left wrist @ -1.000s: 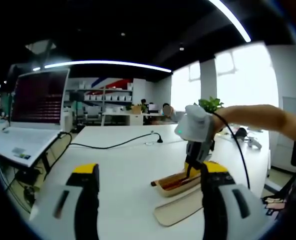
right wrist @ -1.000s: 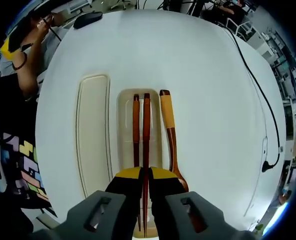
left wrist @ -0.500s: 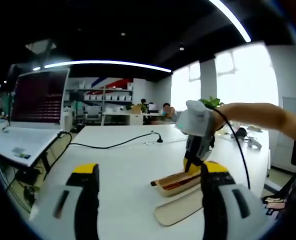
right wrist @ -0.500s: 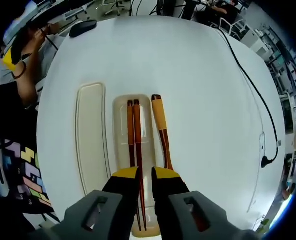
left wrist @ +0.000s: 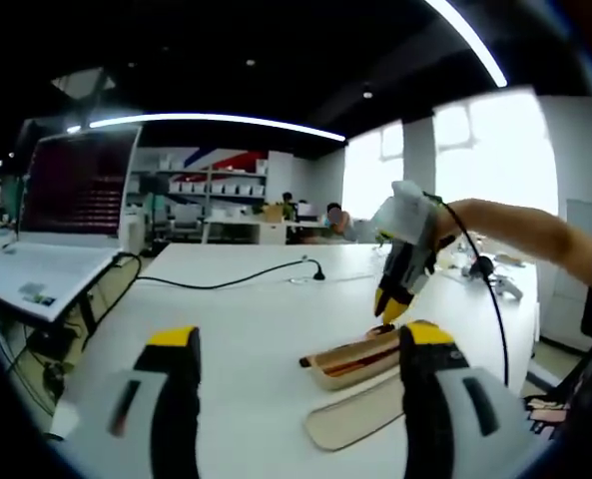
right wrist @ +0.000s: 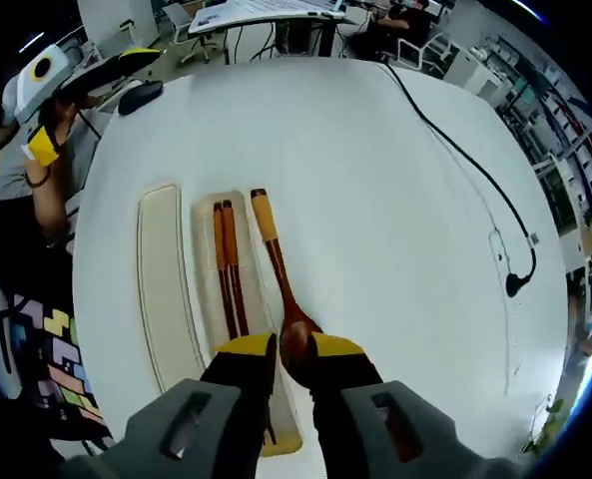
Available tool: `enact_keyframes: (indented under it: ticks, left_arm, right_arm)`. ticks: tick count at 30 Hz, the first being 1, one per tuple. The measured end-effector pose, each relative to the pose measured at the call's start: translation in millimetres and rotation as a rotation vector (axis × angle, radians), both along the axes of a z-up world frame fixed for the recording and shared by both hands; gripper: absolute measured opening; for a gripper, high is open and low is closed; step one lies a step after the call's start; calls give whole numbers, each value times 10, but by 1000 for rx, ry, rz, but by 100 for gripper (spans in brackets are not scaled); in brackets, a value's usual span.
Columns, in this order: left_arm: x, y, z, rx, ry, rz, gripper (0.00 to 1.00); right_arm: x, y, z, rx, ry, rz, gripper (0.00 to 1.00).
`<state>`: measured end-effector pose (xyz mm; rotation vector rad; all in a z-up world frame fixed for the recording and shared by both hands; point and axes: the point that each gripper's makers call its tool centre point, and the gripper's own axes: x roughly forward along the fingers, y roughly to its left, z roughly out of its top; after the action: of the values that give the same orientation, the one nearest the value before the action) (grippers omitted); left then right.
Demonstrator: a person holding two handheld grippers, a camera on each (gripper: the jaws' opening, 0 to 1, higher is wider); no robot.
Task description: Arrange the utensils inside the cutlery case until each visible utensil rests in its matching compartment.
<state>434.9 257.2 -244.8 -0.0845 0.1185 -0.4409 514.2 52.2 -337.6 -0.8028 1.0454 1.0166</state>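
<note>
Low sideways left view, overhead right view, shared cutlery case (right wrist: 238,299).

We see our left gripper (left wrist: 294,399) and right gripper (right wrist: 294,361): grey jaws with yellow tips, slotted bodies, a black cable trailing.

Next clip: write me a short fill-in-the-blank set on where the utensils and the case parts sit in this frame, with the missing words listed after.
1. The two chopsticks lie inside the ____.
2. The wooden spoon rests along the case's edge with its ____ nearest the right gripper.
3. The lid lies flat on the white ____ beside the case.
4. The left gripper has its jaws ____.

Missing words: case; bowl; table; open
</note>
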Motion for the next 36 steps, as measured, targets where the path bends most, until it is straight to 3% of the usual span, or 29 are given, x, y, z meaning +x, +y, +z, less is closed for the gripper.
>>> enact_keyframes:
  ticks: [2,8,15,23,25,30,36]
  left_arm:
    - [11,15,6,-19,1,8,82]
    - [28,4,-40,-21,18,7,81]
    - [57,-26,-89,-24,38,3,80]
    - [104,-32,-159,-19,58,8,77]
    - [121,-57,-180,-35,80,4,74]
    - [184,-142,-238,-51,99,-15,71]
    - [277,-181,-331,-85,133,-15,68]
  right_arm:
    - [43,-86,-8,28,13,-80,12]
    - [26,-326,-100,73,40,-169,13]
    - [-29,-391,-187,242,171,-350,14]
    - [-24,-450,-320,340,290,-484,15]
    - [-32,-434,-333,369,322,-507,15]
    - [19,-422,-351,417,338,-554,14]
    - [31,-404,-395,423,361,-583,13]
